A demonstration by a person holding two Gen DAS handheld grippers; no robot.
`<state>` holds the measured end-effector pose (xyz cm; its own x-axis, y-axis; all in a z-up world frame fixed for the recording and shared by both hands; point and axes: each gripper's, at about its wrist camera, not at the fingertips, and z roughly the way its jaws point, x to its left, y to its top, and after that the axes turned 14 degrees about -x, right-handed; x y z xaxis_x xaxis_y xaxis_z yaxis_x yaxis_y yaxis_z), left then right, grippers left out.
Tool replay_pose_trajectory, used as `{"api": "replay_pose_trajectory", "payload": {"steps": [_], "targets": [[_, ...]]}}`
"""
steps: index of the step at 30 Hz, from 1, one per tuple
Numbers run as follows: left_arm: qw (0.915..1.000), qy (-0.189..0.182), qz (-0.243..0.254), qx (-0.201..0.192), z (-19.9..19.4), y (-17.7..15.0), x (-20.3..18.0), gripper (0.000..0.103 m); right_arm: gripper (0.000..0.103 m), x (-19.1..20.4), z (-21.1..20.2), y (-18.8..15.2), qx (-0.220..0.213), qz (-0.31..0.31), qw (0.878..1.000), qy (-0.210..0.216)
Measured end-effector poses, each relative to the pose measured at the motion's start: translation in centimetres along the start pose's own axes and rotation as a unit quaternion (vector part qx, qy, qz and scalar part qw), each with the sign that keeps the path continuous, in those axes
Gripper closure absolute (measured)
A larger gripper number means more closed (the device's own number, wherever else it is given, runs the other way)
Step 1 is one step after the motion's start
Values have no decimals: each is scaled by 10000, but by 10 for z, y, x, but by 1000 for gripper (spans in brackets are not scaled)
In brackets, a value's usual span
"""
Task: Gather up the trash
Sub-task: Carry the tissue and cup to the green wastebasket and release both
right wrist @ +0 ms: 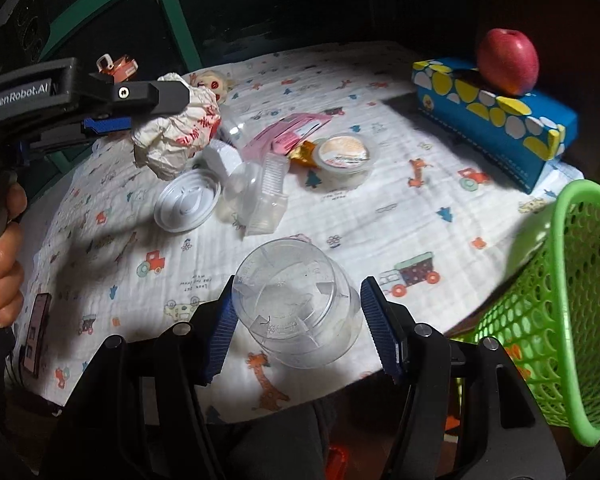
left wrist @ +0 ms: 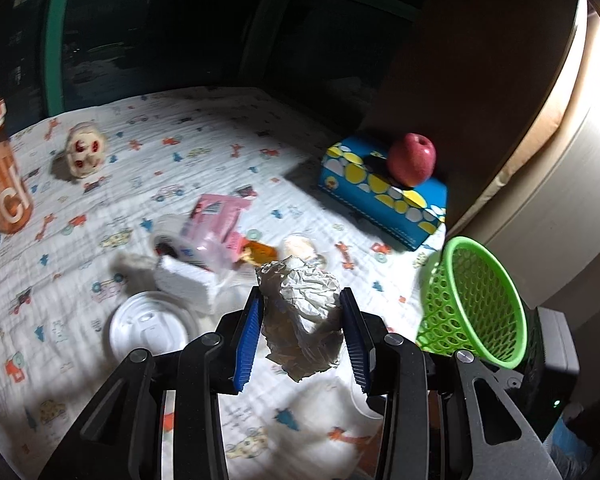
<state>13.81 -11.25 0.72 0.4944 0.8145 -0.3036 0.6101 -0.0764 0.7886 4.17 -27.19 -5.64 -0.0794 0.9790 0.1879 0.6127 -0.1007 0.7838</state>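
My left gripper (left wrist: 302,332) is shut on a crumpled paper ball (left wrist: 300,316) and holds it above the table; it also shows in the right wrist view (right wrist: 176,136), held up at the left. My right gripper (right wrist: 298,320) is shut on a clear plastic cup (right wrist: 296,304) over the table's near edge. A green mesh basket (left wrist: 476,300) stands at the table's right edge and also shows in the right wrist view (right wrist: 560,304). More trash lies mid-table: a white lid (right wrist: 188,202), a clear plastic container (right wrist: 260,196), a pink wrapper (right wrist: 296,130) and a sauce cup (right wrist: 346,156).
A blue tissue box (right wrist: 496,120) with a red apple (right wrist: 507,60) on it sits at the back right. An orange bottle (left wrist: 2,172) and a small doll (left wrist: 85,154) stand at the far left. A phone (right wrist: 36,332) lies at the near left edge.
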Motion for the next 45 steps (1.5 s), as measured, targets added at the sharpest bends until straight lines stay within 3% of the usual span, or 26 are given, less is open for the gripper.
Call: {"api": "replay_pose_trajectory", "payload": {"steps": [10,23,29,33,38,43,45], "targets": [[9967,-652,448,198,39,0,-80,65,43,-80,-56,11,-405,508,9945,-820],[9846,-1406,867,571,88,-15,-177,65,42,-183,-109,-11,-512,1177,9733,-1905],[9785,-1645,1023,712,105,-23,-212,65,41,-206,-120,-27,-447,1440,9663,-2087],[9755,-1734,1058,847,119,-29,-226,64,33,-216,-131,-35,-505,1546,9630,-2150],[9721,-1806,1123,990,130,-39,-241,63,32,-224,-141,-40,-582,1633,9595,-2222],[9703,-1893,1052,1075,137,-48,-248,49,32,-227,-149,-44,-639,1693,9575,-2244],[9705,-1897,1022,1085,137,-50,-249,48,31,-228,-151,-45,-646,1713,9568,-2261]]}}
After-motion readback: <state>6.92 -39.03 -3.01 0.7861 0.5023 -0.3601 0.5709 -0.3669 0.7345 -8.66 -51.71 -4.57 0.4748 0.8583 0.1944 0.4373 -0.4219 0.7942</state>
